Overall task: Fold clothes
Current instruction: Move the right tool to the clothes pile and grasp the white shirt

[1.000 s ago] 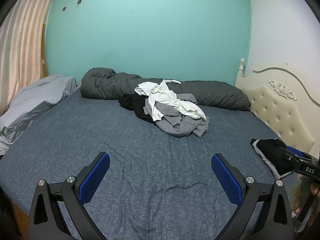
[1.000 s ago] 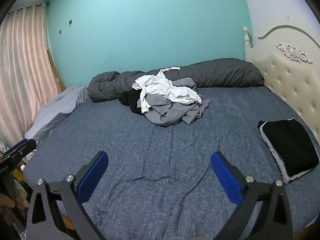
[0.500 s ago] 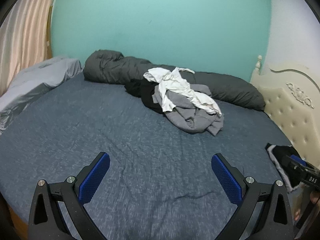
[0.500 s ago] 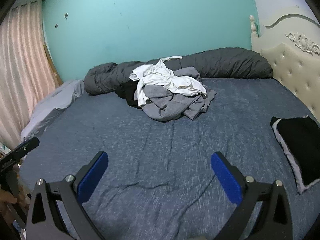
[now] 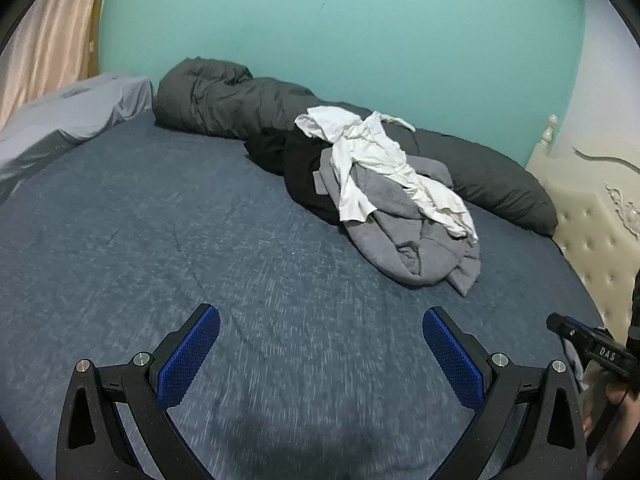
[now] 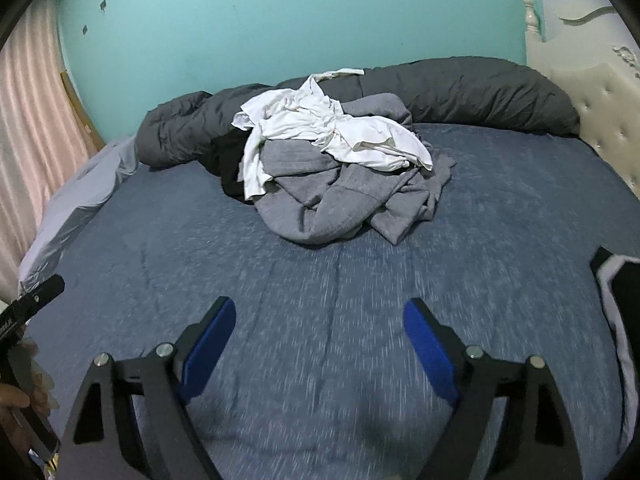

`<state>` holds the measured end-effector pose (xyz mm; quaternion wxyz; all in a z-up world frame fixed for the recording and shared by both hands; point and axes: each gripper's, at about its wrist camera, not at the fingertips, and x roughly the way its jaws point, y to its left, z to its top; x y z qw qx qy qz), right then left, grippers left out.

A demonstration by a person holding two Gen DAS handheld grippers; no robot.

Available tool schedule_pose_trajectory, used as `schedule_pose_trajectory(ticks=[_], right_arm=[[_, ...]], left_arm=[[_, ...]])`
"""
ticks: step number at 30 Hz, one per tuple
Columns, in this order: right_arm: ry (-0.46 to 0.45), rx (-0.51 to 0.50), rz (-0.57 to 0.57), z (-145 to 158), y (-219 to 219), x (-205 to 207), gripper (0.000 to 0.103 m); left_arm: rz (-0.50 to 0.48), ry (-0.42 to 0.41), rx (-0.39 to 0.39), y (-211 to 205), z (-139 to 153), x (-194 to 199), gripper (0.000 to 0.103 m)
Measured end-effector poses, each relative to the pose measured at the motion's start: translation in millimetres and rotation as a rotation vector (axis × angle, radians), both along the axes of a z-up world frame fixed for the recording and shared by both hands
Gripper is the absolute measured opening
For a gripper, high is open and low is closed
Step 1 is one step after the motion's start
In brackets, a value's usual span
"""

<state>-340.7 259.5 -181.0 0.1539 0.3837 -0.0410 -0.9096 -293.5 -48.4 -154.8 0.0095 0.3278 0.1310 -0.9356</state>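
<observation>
Left wrist view looks across a blue-grey bed (image 5: pixel 168 216) toward a heap of clothes (image 5: pixel 384 196) lying well ahead and to the right of the left gripper (image 5: pixel 320 344). That gripper's blue pads (image 5: pixel 188 360) stand spread wide with nothing between them, only bare sheet below. In the heap a white garment (image 5: pixel 372 152) drapes over a grey garment (image 5: pixel 400 236), with a black garment (image 5: pixel 296 160) at the left side, all resting against a rolled dark duvet (image 5: pixel 224 100) along the teal wall (image 5: pixel 320 32). This view alone shows the tip of the right gripper's body at the lower right edge, and a cream tufted headboard (image 5: pixel 592 216) from the side.

Right wrist view shows the same heap (image 6: pixel 340 168) almost straight ahead of the right gripper (image 6: pixel 320 340), nearer the middle of the frame. Its jaws are closing, yet the pads (image 6: pixel 208 344) are apart with nothing between them. Only here appears a folded black garment with a pale edge (image 6: pixel 620 312) lying on the bed at the right edge, well apart from the heap. At the far left a pink curtain (image 6: pixel 28 136) hangs, and the left gripper's body and a hand (image 6: pixel 16 408) holding it show at the lower left.
</observation>
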Motion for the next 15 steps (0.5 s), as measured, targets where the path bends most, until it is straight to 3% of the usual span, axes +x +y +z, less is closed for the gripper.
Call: schedule_pose_trajectory(ticks=[9, 15], right_arm=[[-0.002, 0.004, -0.071, -27, 9, -93, 0.087], [-0.043, 0.002, 0.014, -47, 4, -142, 0.087]], left_arm=[[-0.003, -0.036, 0.036, 1, -37, -63, 0.103], [-0.007, -0.066, 0.055, 1, -59, -95, 0.103]])
